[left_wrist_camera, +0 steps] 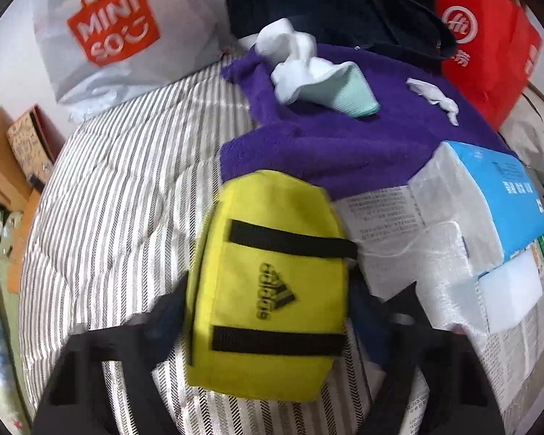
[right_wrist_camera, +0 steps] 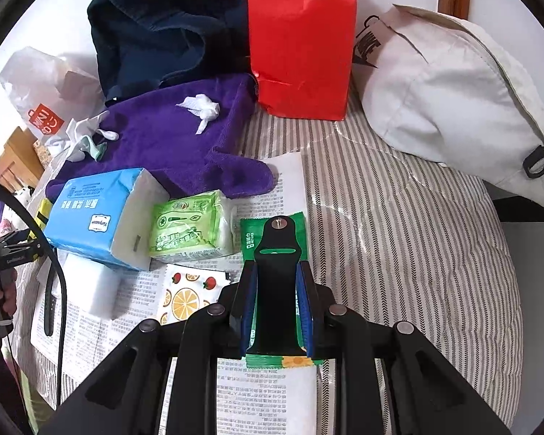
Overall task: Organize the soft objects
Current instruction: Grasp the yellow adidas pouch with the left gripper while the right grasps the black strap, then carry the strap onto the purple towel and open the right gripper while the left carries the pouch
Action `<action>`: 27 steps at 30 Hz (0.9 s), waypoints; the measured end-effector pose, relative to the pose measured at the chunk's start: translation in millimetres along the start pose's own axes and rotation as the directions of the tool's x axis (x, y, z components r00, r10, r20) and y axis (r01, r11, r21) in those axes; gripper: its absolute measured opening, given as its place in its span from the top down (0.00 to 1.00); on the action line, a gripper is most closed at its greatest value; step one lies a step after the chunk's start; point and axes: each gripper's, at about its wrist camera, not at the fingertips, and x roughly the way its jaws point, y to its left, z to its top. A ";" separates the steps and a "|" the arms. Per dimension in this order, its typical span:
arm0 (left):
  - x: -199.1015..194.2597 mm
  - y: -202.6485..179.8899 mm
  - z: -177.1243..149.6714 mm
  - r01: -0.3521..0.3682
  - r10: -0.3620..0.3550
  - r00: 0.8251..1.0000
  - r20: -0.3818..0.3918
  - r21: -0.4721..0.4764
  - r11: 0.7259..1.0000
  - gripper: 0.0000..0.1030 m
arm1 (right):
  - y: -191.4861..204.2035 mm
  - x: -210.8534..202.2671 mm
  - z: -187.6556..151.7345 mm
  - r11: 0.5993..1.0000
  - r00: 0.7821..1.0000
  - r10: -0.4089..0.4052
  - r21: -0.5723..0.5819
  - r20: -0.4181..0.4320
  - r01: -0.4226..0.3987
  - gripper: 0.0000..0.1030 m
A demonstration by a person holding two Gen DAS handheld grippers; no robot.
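Note:
My left gripper (left_wrist_camera: 272,311) is shut on a yellow Adidas pouch (left_wrist_camera: 268,290) with black straps and holds it over the striped bedcover (left_wrist_camera: 119,195). My right gripper (right_wrist_camera: 276,279) is shut on a black strap-like piece (right_wrist_camera: 276,253), above a green packet (right_wrist_camera: 252,239). A purple towel (left_wrist_camera: 344,137) lies beyond, also in the right wrist view (right_wrist_camera: 185,141), with white socks (left_wrist_camera: 297,61) and a white knotted cloth (left_wrist_camera: 435,98) on it. A blue tissue pack (right_wrist_camera: 94,217) and a green tissue pack (right_wrist_camera: 188,228) lie on printed paper (right_wrist_camera: 264,398).
A white Miniso bag (left_wrist_camera: 108,32), a red paper bag (right_wrist_camera: 301,40) and a dark blue garment (right_wrist_camera: 163,25) stand at the back. A white cap-like bag (right_wrist_camera: 453,101) lies at the right. A fruit-print packet (right_wrist_camera: 188,297) and a white block (right_wrist_camera: 90,290) lie on the paper.

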 end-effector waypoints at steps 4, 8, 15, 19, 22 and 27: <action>-4.7 1.9 -0.3 0.030 -0.030 1.000 0.007 -0.017 0.999 0.40 | 2.2 -1.6 0.4 1.000 1.000 0.005 0.002 0.003 -0.005 0.79; -17.5 7.5 -1.2 0.048 -0.046 0.998 0.035 -0.050 0.998 0.40 | 5.8 -7.2 1.9 1.000 1.000 0.020 -0.002 0.015 -0.020 0.79; -50.7 6.6 -0.6 0.044 -0.040 0.997 0.073 -0.055 0.998 0.40 | 12.6 -14.0 2.0 0.999 0.999 0.047 -0.004 0.024 -0.047 0.79; -64.7 4.4 -0.4 0.056 -0.050 0.995 0.087 -0.063 0.996 0.40 | 18.0 -16.5 1.4 0.998 0.998 0.056 -0.010 0.028 -0.056 0.79; -75.4 2.8 -1.6 0.073 -0.065 0.993 0.103 -0.074 0.995 0.40 | 22.9 -19.2 1.4 0.998 0.997 0.065 -0.014 0.032 -0.065 0.79; -91.3 -3.7 -1.5 0.101 -0.091 0.988 0.126 -0.077 0.992 0.40 | 32.8 -27.6 1.1 0.996 0.995 0.087 -0.025 0.050 -0.086 0.79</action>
